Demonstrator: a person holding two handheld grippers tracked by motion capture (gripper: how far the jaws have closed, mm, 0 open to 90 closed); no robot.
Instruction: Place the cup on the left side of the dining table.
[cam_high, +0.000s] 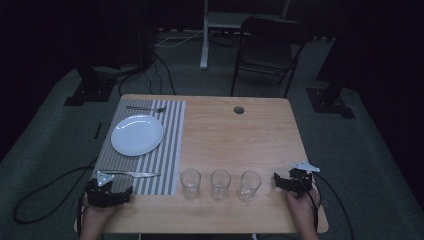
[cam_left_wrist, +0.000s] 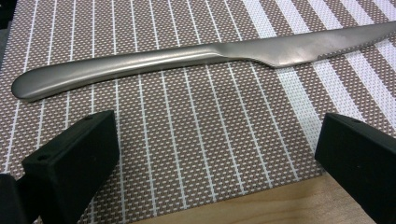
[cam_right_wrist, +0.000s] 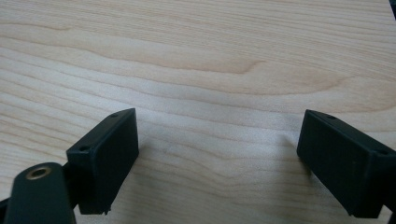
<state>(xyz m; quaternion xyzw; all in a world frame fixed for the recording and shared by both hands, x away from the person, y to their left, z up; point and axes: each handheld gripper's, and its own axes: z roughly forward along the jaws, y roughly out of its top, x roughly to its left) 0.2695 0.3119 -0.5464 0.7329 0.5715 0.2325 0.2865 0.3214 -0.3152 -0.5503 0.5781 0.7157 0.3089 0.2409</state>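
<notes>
Steel knife lies flat on the striped mat, crosswise just beyond the left gripper; handle end toward the left jaw, blade running past the right jaw. Jaws spread wide, holding nothing, not touching the knife. From above, the left gripper sits at the mat's near left corner, with the knife just ahead of it.

Farther up the mat: white plate, and a fork at the far edge.

Right of the mat, on bare wood, three clear glasses stand in a row near the front edge: first, second, third, upright, apart from one another.

Right gripper rests near the table's front right corner, right of the third glass. Its jaws are released, wide apart over bare wood grain, nothing between them.

Table: light wood, round hole near the far edge. Room is dim; grey carpet, black cables, a dark chair beyond the table.
</notes>
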